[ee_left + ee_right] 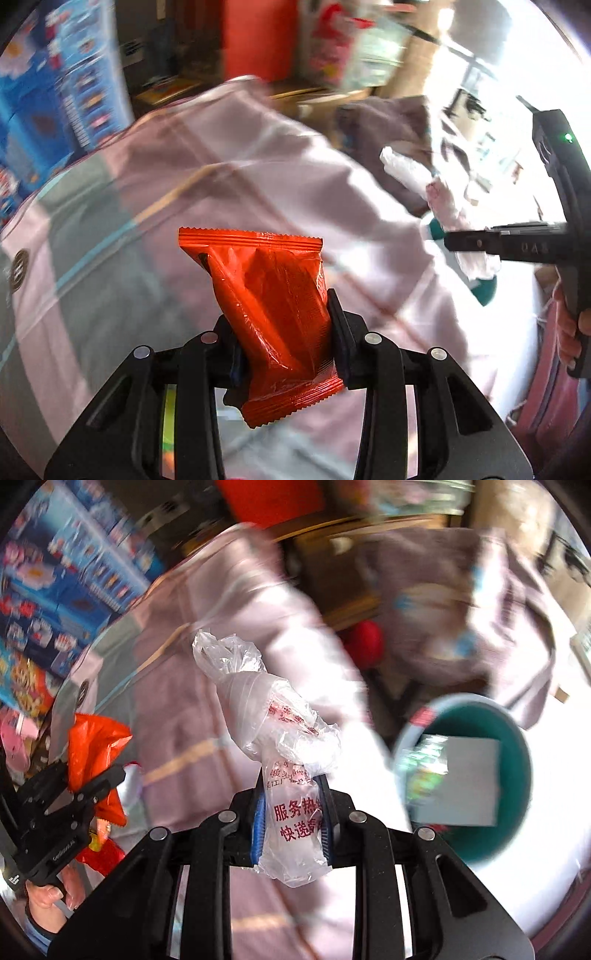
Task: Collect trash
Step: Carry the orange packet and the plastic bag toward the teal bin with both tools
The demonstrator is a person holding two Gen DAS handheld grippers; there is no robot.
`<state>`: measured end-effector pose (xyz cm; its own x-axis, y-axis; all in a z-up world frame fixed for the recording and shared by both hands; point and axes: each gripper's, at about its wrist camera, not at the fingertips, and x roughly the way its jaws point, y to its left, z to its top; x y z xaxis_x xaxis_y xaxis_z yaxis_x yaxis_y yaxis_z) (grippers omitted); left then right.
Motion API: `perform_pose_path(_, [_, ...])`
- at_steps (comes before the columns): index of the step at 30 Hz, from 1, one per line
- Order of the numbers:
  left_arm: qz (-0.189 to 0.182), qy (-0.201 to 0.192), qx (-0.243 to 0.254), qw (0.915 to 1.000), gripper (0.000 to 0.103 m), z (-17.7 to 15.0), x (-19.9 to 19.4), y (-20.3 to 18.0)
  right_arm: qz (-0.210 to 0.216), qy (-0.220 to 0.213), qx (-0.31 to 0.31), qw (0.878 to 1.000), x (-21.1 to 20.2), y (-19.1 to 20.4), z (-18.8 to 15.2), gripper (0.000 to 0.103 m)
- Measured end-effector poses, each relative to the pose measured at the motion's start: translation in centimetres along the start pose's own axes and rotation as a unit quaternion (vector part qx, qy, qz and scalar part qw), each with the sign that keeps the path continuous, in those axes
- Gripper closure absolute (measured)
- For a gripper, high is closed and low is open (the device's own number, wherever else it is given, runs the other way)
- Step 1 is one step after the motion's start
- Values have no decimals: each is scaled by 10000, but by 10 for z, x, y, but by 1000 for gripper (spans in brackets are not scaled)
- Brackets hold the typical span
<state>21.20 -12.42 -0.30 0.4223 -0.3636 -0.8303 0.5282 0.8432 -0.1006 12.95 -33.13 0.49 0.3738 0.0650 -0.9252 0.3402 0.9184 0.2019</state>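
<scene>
Orange snack wrapper (269, 314): light, crinkly foil, slick; pinched across its lower half in the left claw (284, 354), carried above the pink bedspread (229, 162). Probably safest gripped mid-body, not at the sealed edge. Crumpled clear plastic bag (273, 746): featherweight, limp, slippery; squeezed at its printed lower end by the right claw (291, 823). Teal bin (517, 775) near, right of the bag, already holding scraps.
</scene>
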Motion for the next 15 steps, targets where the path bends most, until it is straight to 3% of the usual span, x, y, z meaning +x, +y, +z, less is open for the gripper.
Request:
perform_pose_path(7, [-503, 177, 619, 9967, 65, 12, 19, -110, -195, -359, 775, 9961, -51, -114, -36, 80])
perform_pose_path(15, [-852, 569, 1380, 9851, 63, 21, 66, -222, -210, -197, 1460, 9889, -45, -202, -71, 80])
